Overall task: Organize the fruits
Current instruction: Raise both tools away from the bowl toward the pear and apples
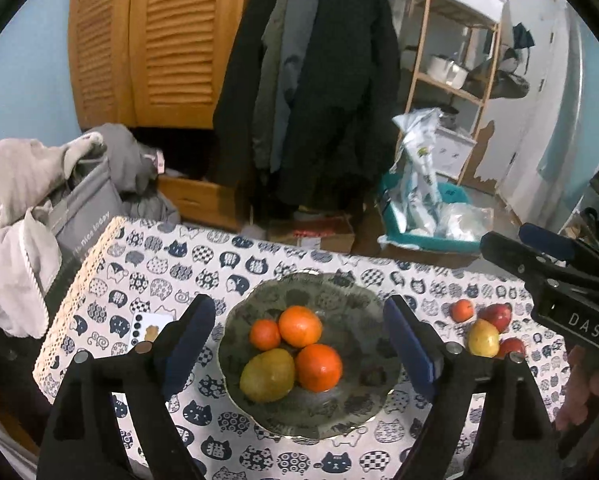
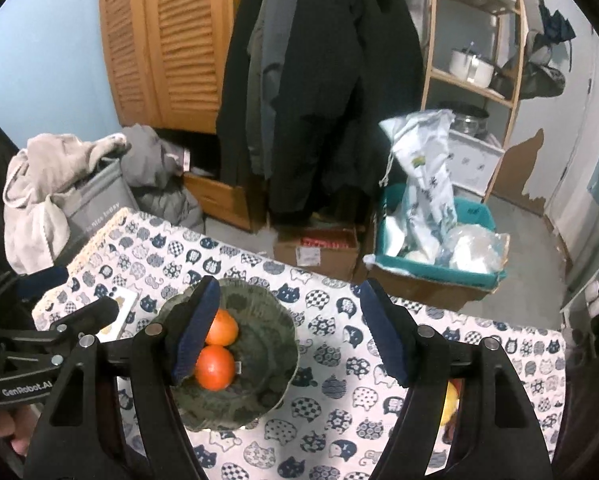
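Note:
A grey-green patterned bowl (image 1: 359, 312) stands on the cat-print tablecloth and holds three oranges (image 1: 300, 326) and a yellow-green pear (image 1: 267, 374). My left gripper (image 1: 299, 308) hovers above the bowl, open and holding nothing. To the right of the bowl lie a small orange (image 1: 462, 310), two red apples (image 1: 497, 316) and a yellow pear (image 1: 482, 338). My right gripper (image 2: 289, 292) is open and holds nothing, raised above the cloth just right of the bowl (image 2: 267, 344). Two oranges (image 2: 215, 368) show past its left finger. A yellow fruit (image 2: 449, 400) peeks from behind its right finger.
A small card (image 1: 149, 330) lies on the cloth left of the bowl. Beyond the table's far edge are a grey laundry basket with clothes (image 1: 79, 216), a cardboard box (image 2: 319, 252), a teal bin (image 2: 471, 216), hanging coats and a wooden shelf.

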